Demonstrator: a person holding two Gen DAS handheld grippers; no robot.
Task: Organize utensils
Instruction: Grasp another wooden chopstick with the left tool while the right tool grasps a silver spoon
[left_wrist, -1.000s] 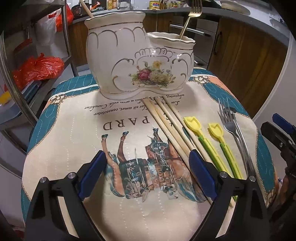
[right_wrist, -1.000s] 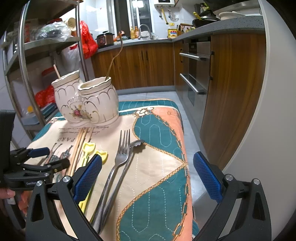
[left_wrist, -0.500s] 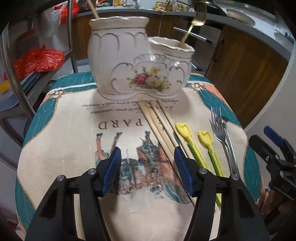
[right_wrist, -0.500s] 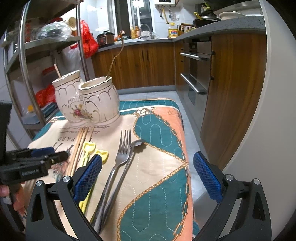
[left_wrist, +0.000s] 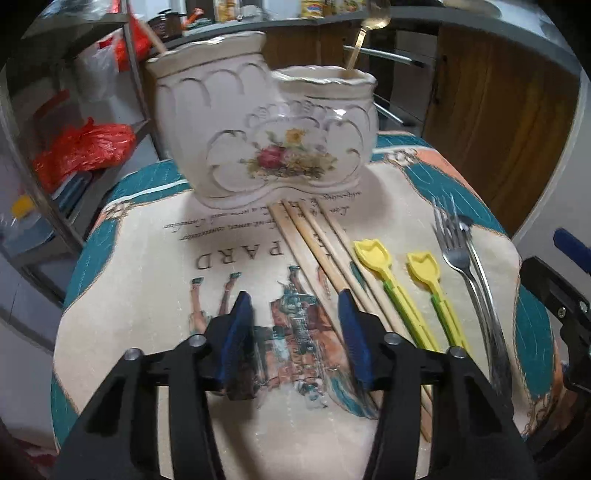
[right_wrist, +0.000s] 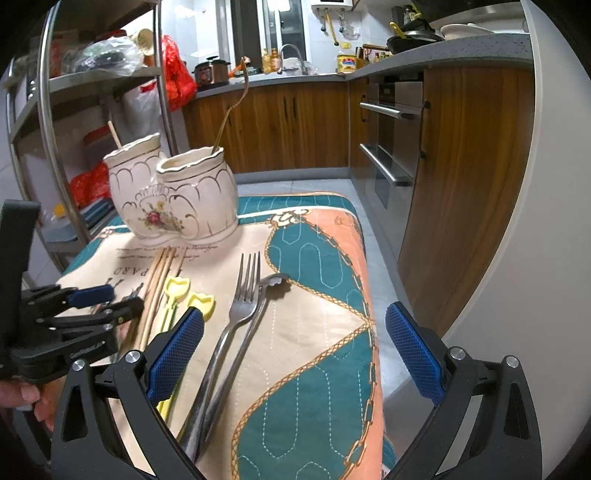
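The left tool has closed partway, empty, beside the thin, stiff, light wooden chopsticks lying below the white flowered holder, best pinched mid-length, while the right tool stays wide apart.

**Utensil Layout on Bench**

On the cloth, the holder stands at the rear. Before it, left to right, lie chopsticks, two scoops, then fork touching another utensil.
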